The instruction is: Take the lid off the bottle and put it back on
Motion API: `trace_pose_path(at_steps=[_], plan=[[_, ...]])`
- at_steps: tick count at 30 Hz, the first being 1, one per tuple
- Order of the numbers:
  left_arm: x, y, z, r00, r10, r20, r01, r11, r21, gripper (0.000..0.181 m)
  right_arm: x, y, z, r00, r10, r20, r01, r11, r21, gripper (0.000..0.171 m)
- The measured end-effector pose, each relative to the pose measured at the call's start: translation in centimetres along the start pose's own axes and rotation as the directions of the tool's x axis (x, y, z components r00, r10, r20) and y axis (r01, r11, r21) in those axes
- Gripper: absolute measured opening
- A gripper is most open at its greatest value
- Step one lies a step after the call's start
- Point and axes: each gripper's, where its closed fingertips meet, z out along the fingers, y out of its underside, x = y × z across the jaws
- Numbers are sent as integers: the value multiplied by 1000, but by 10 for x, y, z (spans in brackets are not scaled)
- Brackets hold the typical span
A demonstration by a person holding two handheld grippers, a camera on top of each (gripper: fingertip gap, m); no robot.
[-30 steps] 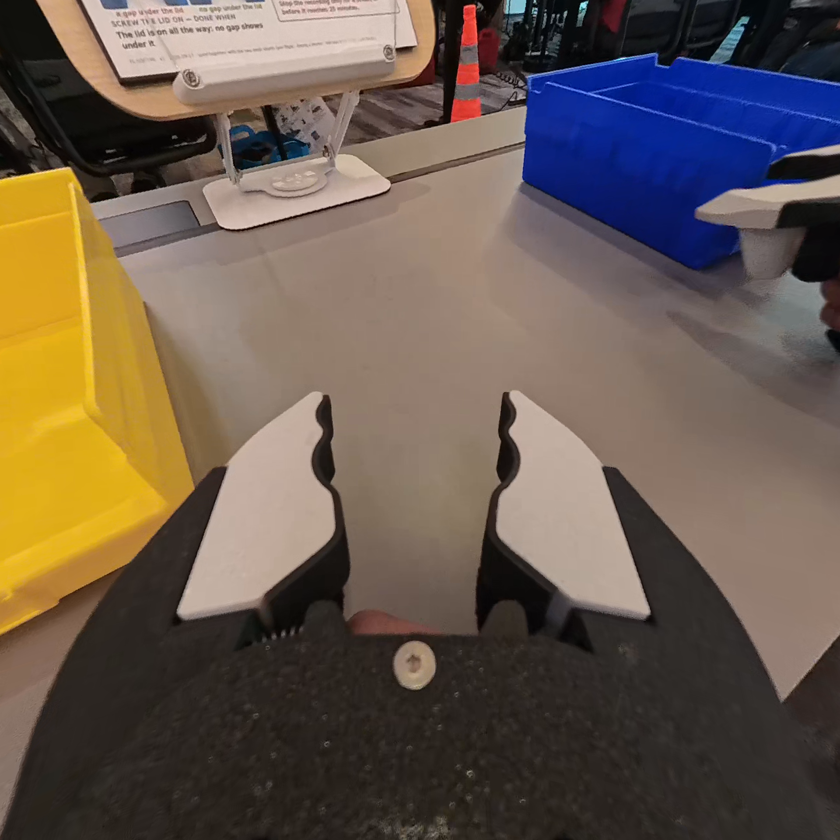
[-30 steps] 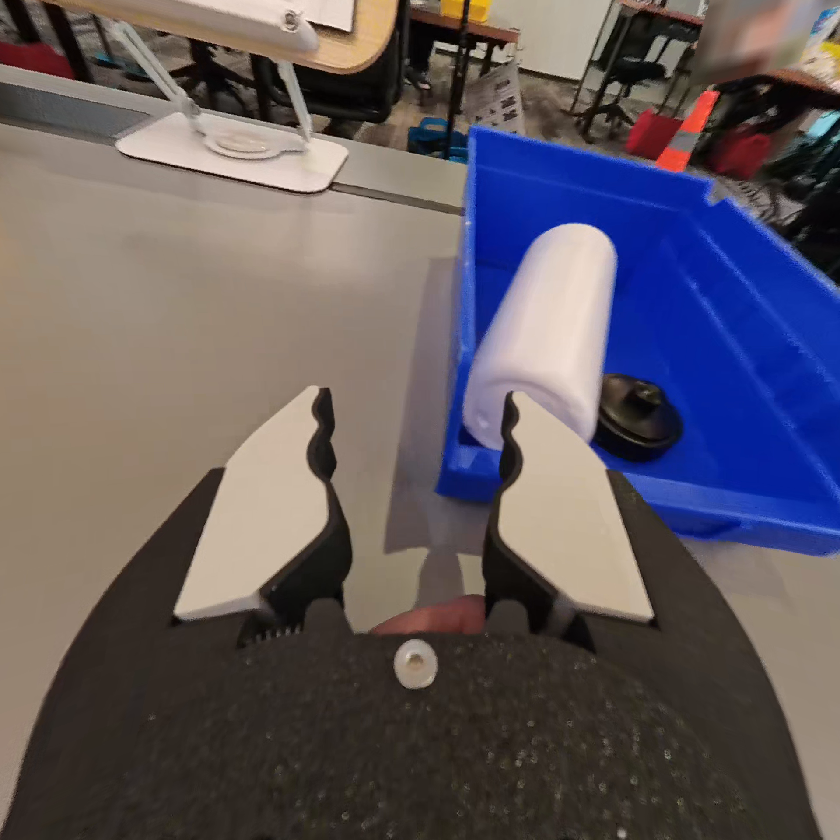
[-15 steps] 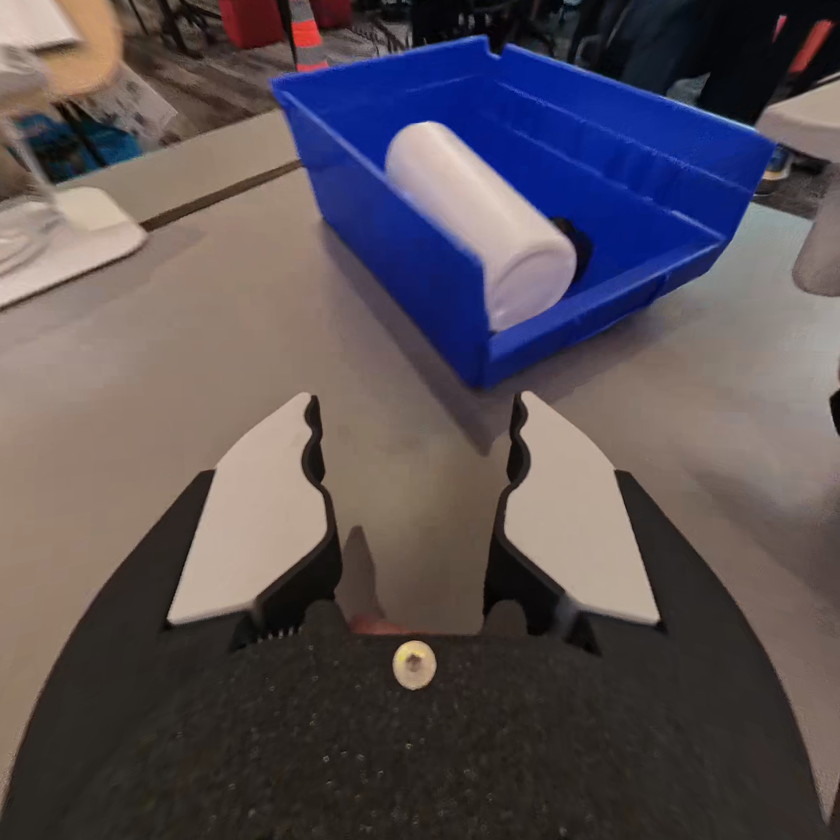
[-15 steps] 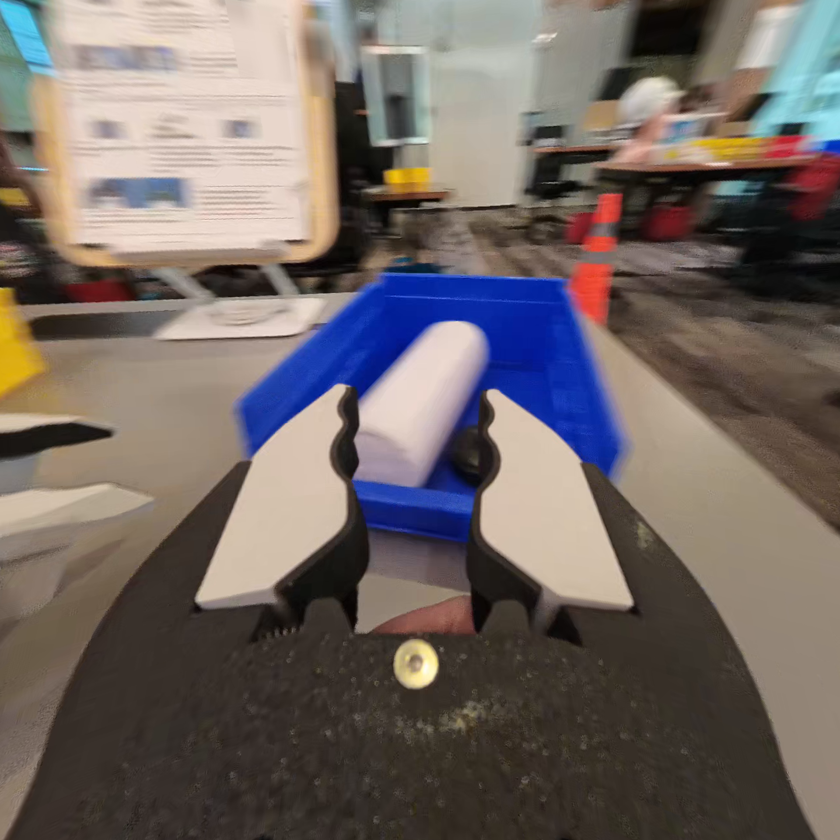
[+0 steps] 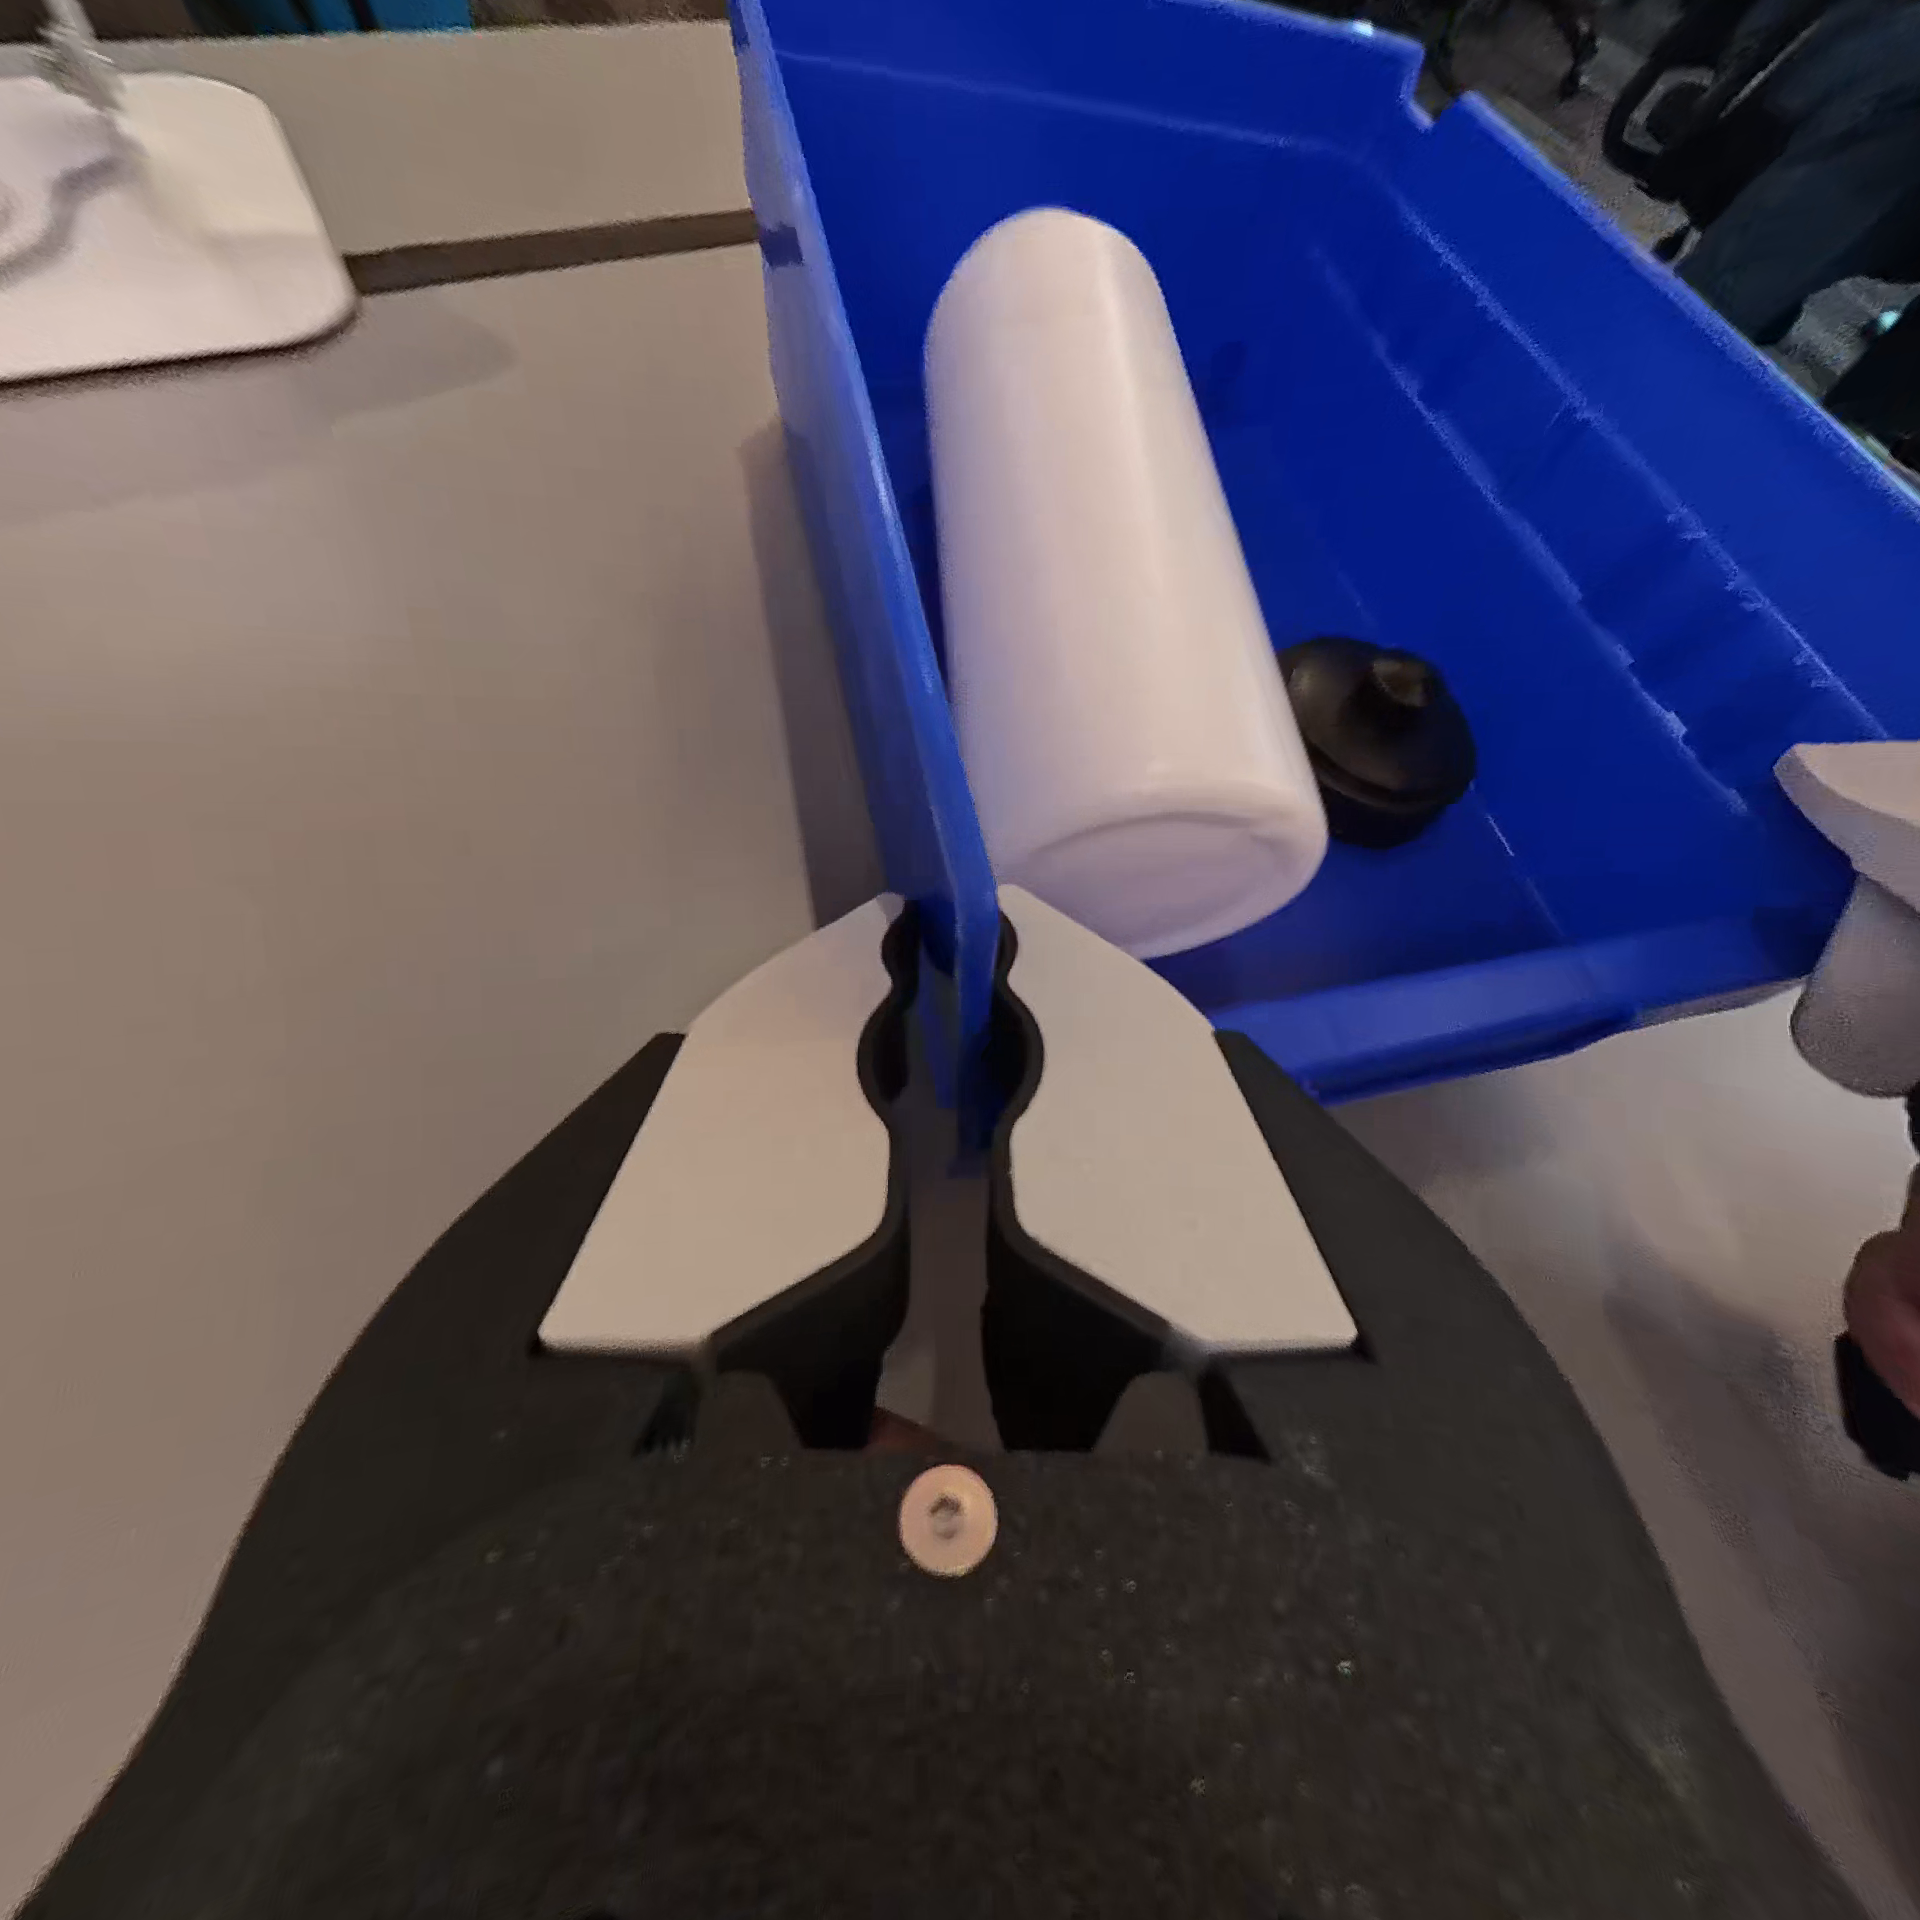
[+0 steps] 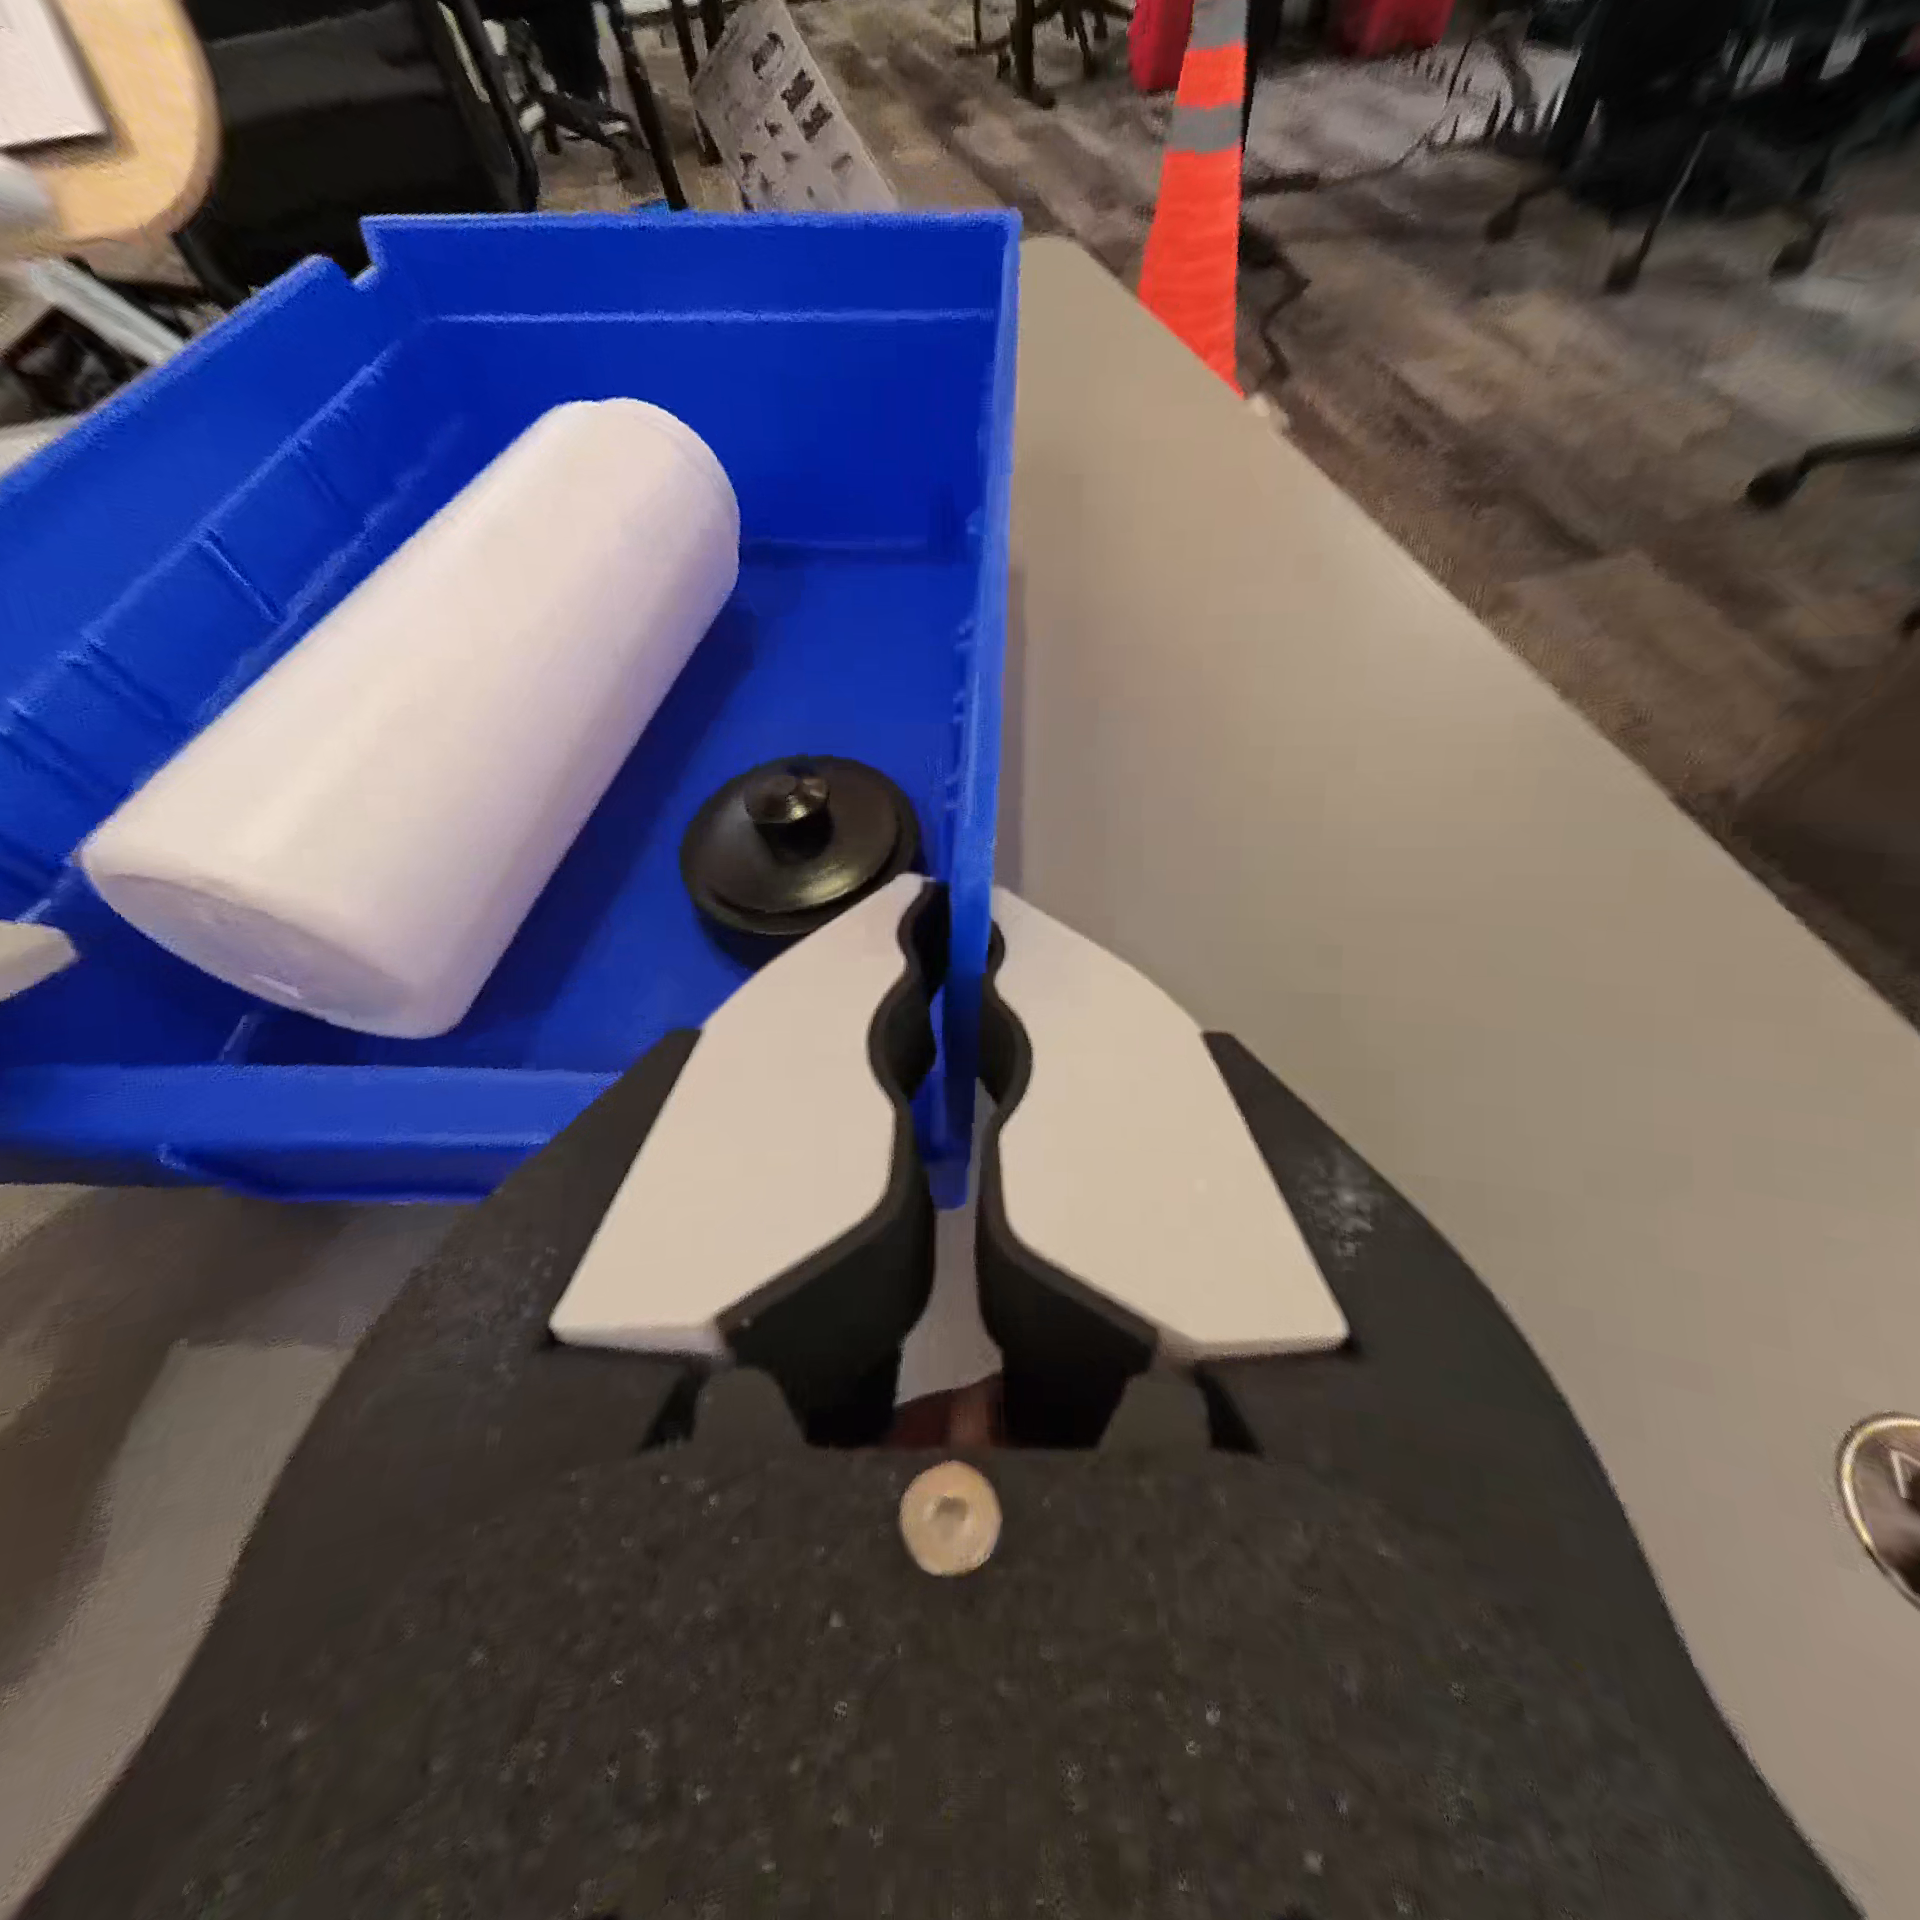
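The grey desk [image 5: 416,727] carries a blue bin [image 5: 1455,416]. Inside the bin a white bottle [image 5: 1091,582] lies on its side, along the bin's left wall. Its black lid [image 5: 1377,732] is off and lies on the bin floor, just beside the bottle. The left gripper [image 5: 951,935] has its fingers closed on the left wall of the bin at the near corner. The right gripper [image 6: 961,914] has its fingers closed on the right wall.
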Motion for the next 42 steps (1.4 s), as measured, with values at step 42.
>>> trace_pose_path(at_steps=[42], plan=[[-453, 88, -289, 838, -248, 486, 184, 967, 177, 3, -401, 119, -168, 422, -334, 843, 434, 891, 136, 24]])
